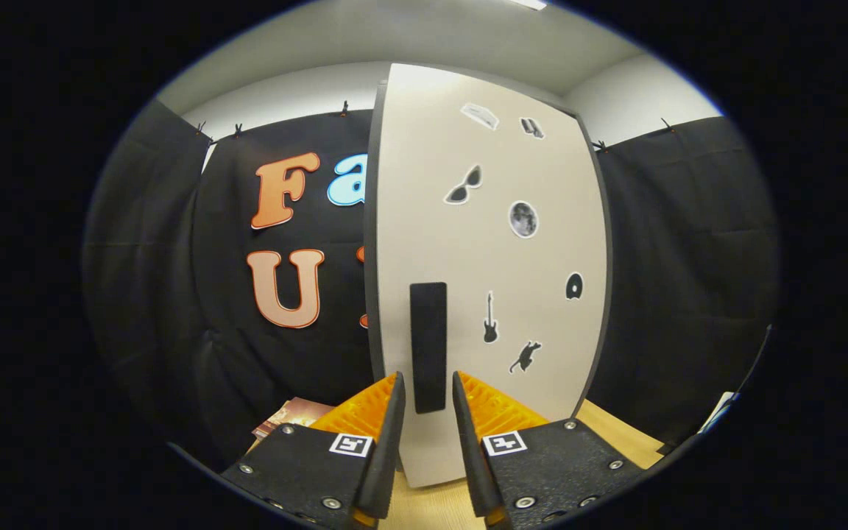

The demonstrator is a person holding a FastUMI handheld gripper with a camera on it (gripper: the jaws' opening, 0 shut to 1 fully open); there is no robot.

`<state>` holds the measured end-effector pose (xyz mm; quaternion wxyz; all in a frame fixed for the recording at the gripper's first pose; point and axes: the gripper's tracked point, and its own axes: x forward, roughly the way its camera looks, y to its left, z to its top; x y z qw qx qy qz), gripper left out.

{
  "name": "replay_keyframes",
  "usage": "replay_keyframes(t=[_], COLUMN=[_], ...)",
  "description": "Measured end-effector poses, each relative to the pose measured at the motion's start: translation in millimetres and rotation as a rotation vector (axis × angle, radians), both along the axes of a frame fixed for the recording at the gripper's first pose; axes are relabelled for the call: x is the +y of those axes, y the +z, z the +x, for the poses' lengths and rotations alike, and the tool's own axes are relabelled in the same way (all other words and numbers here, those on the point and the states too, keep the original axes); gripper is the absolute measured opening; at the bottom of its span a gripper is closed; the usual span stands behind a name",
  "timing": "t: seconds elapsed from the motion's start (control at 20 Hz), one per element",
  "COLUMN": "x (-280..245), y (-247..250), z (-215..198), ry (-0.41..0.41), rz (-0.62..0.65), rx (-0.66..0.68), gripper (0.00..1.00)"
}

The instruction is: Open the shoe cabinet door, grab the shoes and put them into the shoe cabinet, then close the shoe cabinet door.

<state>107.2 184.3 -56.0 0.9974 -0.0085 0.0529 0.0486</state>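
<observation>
While fingers hide its foot, tool (428,394) straddles handle (428,346).

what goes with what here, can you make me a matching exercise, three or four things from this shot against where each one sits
Things:
1. handle
2. guitar sticker
3. sunglasses sticker
4. book

Places:
A. on the table, left of the cabinet door, beyond the left finger
B. high on the door, above the moon sticker
C. between the open fingers of the gripper, at its lower end
D. on the door, just right of the handle

Pairs: 1-C, 2-D, 3-B, 4-A
</observation>
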Motion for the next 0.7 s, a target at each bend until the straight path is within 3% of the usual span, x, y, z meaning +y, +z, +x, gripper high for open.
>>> replay_keyframes(t=[0.05,0.1,0.2,0.35,0.4,0.5,0.7], x=[-3.1,-7.3,-20.1,-13.7,-5.3,-9.1,-9.6], y=[-2.0,-4.9,-15.4,-14.7,-16.3,-15.8,-16.0], z=[11.4,21.0,35.5,38.4,37.9,41.3,34.5], ry=[-0.020,-0.046,-0.110,-0.055,-0.024,-0.039,-0.044], rz=[-0.003,-0.007,-0.040,0.010,0.023,-0.026,0.001], rx=[0.005,0.016,0.042,0.047,0.051,0.037,0.046], gripper=[0.44,0.55,0.66,0.71,0.58,0.31,0.26])
